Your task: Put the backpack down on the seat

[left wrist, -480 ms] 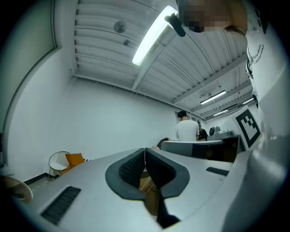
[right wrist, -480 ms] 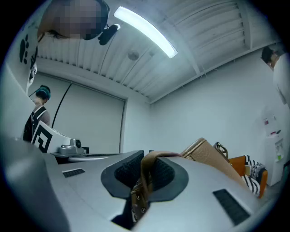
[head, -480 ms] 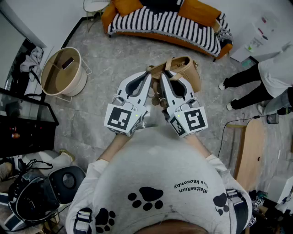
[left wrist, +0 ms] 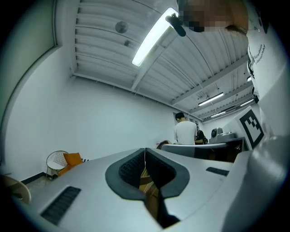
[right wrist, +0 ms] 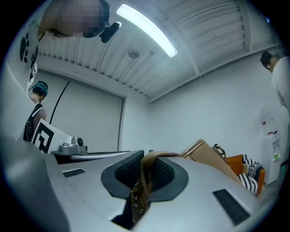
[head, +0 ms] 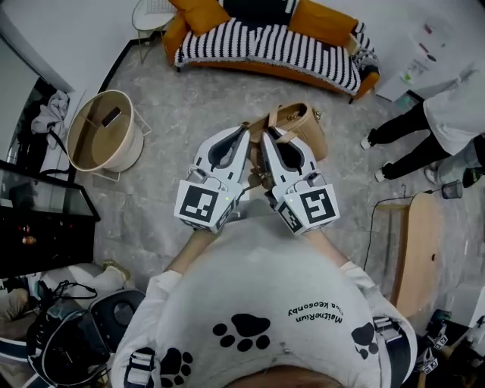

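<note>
A tan leather backpack (head: 301, 130) hangs in the air over the grey floor, just beyond both grippers. My right gripper (head: 267, 133) is shut on its brown strap (right wrist: 147, 174), which loops over the pads, with the bag's body (right wrist: 212, 158) just past them. My left gripper (head: 244, 130) is close beside it, jaws together at the tips, with tan strap (left wrist: 146, 181) showing in the gap behind the pads. The seat, an orange sofa with a striped cover (head: 265, 45), stands further ahead across the floor.
A round wooden basket (head: 102, 132) stands at the left. A person in black trousers (head: 413, 136) stands at the right, near a wooden board (head: 417, 250). Dark shelving (head: 38, 220) and gear line the left edge. Orange cushions (head: 322, 19) lie on the sofa.
Both grippers and the hanging backpack have shifted slightly forward toward the sofa. Both grips are unchanged.
</note>
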Action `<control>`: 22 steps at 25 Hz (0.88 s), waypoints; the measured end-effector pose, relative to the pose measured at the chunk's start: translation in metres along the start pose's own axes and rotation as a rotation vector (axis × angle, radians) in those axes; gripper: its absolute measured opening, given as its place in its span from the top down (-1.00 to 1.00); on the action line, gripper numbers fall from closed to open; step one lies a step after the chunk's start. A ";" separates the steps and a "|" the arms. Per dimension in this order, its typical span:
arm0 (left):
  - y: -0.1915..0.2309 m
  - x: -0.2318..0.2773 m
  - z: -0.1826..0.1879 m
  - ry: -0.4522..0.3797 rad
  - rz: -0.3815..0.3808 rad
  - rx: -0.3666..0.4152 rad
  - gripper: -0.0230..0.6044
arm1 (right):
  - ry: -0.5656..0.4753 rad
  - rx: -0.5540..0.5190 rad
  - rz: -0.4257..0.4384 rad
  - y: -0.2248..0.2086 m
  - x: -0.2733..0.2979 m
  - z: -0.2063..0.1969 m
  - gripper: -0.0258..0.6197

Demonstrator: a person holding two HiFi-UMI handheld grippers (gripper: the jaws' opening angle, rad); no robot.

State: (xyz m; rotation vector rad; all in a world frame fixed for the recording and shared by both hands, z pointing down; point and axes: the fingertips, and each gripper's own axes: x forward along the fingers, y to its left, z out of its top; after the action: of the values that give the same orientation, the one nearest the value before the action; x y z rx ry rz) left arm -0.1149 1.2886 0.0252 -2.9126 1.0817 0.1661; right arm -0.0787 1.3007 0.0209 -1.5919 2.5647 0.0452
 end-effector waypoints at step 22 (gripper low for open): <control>0.092 0.107 -0.019 -0.003 0.013 -0.027 0.86 | 0.013 0.024 -0.029 -0.092 0.117 -0.015 0.74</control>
State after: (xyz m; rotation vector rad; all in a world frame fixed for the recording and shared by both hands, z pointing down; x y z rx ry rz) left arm -0.0932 1.1481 0.0333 -2.9289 1.1064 0.1863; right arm -0.0489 1.1539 0.0258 -1.6262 2.5408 0.0019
